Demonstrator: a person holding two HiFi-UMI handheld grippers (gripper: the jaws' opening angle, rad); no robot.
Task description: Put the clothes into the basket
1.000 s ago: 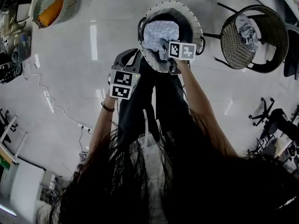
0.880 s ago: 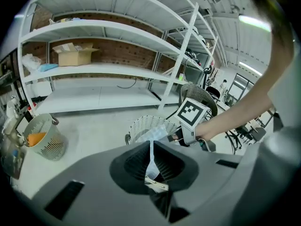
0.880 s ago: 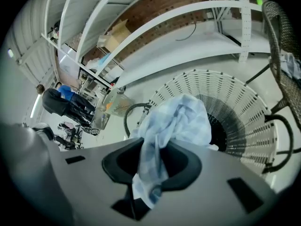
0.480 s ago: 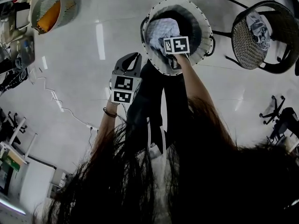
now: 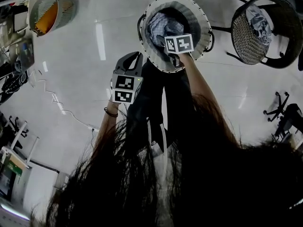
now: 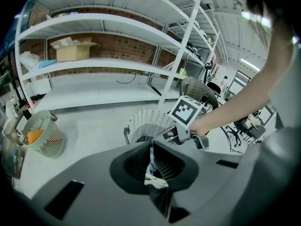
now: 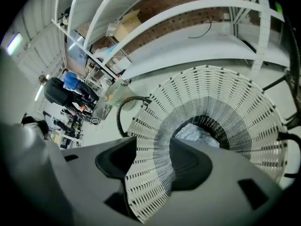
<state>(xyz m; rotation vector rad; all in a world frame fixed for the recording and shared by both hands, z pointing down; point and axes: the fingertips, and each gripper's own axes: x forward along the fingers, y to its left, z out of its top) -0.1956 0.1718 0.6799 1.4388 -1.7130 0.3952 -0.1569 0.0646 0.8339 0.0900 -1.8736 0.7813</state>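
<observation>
The white woven basket [image 5: 204, 26] stands on the floor ahead, and a pale patterned garment [image 5: 161, 25] lies in its dark hollow. My right gripper [image 5: 176, 45] reaches over the near rim into it. In the right gripper view its jaws [image 7: 153, 159] are open with nothing between them and have just been opening; past them I see the basket wall [image 7: 211, 93] and the garment [image 7: 197, 133]. My left gripper [image 5: 132, 59] hangs left of the basket. In the left gripper view it [image 6: 151, 161] is shut on a small strip of cloth [image 6: 153, 177].
A second basket [image 5: 47, 13] with something orange in it stands far left. A wicker chair [image 5: 265, 30] at the right holds more clothes. White shelving [image 6: 117, 65] runs behind the basket. A cable [image 5: 57, 103] trails on the floor, and an office chair [image 5: 284, 115] stands at the right.
The right gripper has sunk further into the basket and let go of the pale garment, which now lies lower inside. The left gripper has dropped slightly beside the basket.
</observation>
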